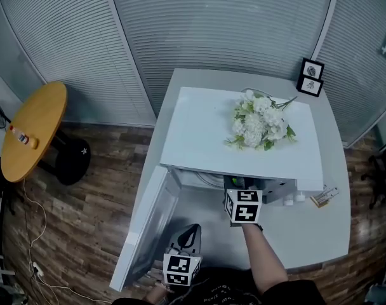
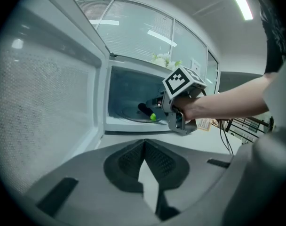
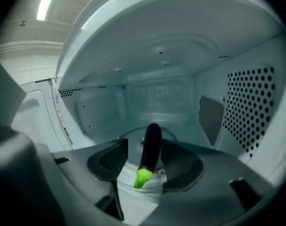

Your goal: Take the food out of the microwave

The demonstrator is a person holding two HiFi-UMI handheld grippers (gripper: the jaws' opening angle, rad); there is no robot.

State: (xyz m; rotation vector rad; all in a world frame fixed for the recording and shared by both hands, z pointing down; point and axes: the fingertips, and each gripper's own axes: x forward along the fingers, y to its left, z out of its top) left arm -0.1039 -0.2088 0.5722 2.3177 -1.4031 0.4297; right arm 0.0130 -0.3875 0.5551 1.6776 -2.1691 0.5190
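The white microwave [image 1: 193, 132] stands with its door [image 1: 148, 227] swung open to the left. Inside, a dark eggplant [image 3: 151, 147] with a green stem lies on the glass turntable [image 3: 129, 134]. My right gripper [image 3: 144, 146] is inside the cavity, open, with the eggplant between its fingers and a gap on each side. The left gripper view shows the right gripper [image 2: 151, 105] at the eggplant [image 2: 145, 110]. My left gripper [image 2: 144, 142] is shut and empty, held low in front of the microwave beside the door; the head view shows the left gripper [image 1: 191, 230] near the table's front edge.
White flowers [image 1: 259, 122] lie on top of the microwave. Two small picture frames [image 1: 311, 77] stand at the back right of the grey table [image 1: 307, 234]. A card [image 1: 324, 196] lies to the right of the microwave. A round wooden table [image 1: 31, 132] stands at the far left.
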